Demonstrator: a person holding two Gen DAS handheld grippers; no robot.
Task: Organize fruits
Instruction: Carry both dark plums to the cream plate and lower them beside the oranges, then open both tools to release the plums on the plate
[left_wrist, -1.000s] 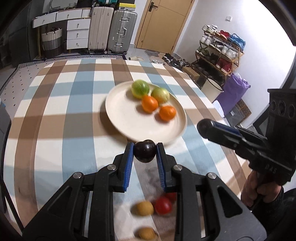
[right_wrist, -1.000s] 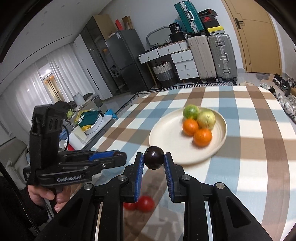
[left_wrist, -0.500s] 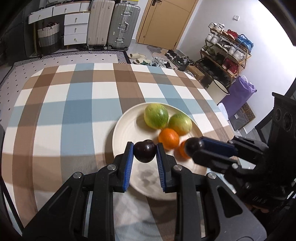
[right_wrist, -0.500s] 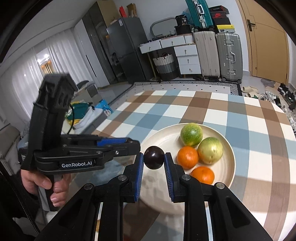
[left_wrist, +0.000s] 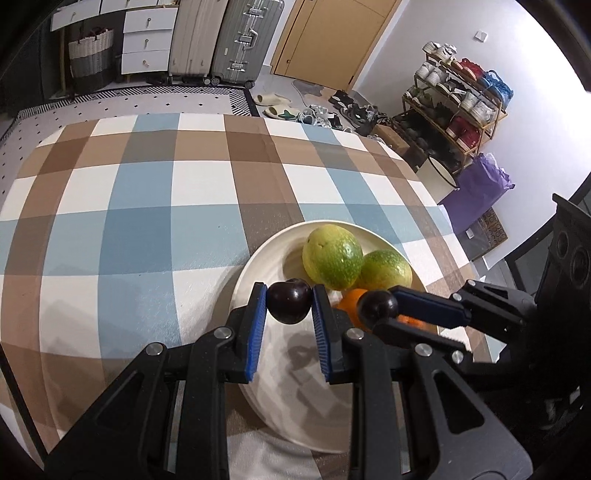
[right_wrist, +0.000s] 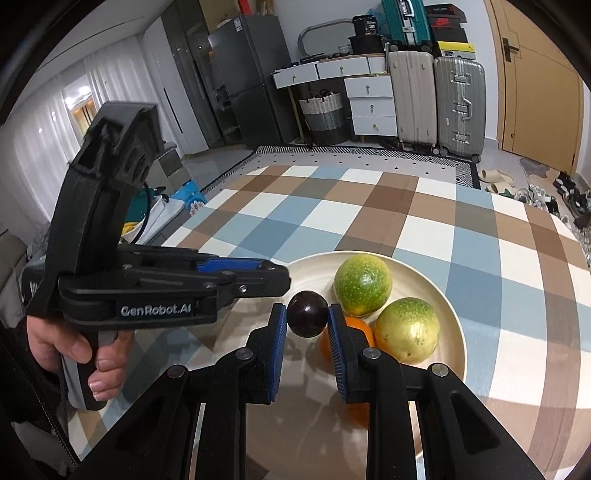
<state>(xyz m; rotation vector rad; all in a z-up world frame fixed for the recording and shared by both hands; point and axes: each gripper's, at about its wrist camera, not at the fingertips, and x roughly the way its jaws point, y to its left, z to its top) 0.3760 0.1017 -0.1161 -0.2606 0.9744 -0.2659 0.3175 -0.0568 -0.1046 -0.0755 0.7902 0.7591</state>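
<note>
My left gripper (left_wrist: 289, 306) is shut on a dark plum (left_wrist: 288, 301) and hangs over the near left part of the cream plate (left_wrist: 255, 266). My right gripper (right_wrist: 307, 314) is shut on a second dark plum (right_wrist: 307, 313), also over the plate (right_wrist: 452, 317). On the plate lie two green-yellow fruits (left_wrist: 331, 257) (left_wrist: 386, 270) and oranges (left_wrist: 351, 301), the oranges partly hidden behind the fingers. In the right wrist view the green fruits (right_wrist: 362, 284) (right_wrist: 407, 329) sit right of the held plum, an orange (right_wrist: 357, 326) just behind my right finger. The two grippers are close side by side.
The plate rests on a table with a blue, brown and white checked cloth (left_wrist: 140, 221). A hand (right_wrist: 85, 354) holds the left gripper's handle. Beyond the table are suitcases (left_wrist: 243, 40), drawers (right_wrist: 371, 107), a shoe rack (left_wrist: 458, 103) and a door.
Both grippers, each still carrying its plum, moved forward from the table's near side to over the plate. The loose fruits near the table edge have dropped out of view.
</note>
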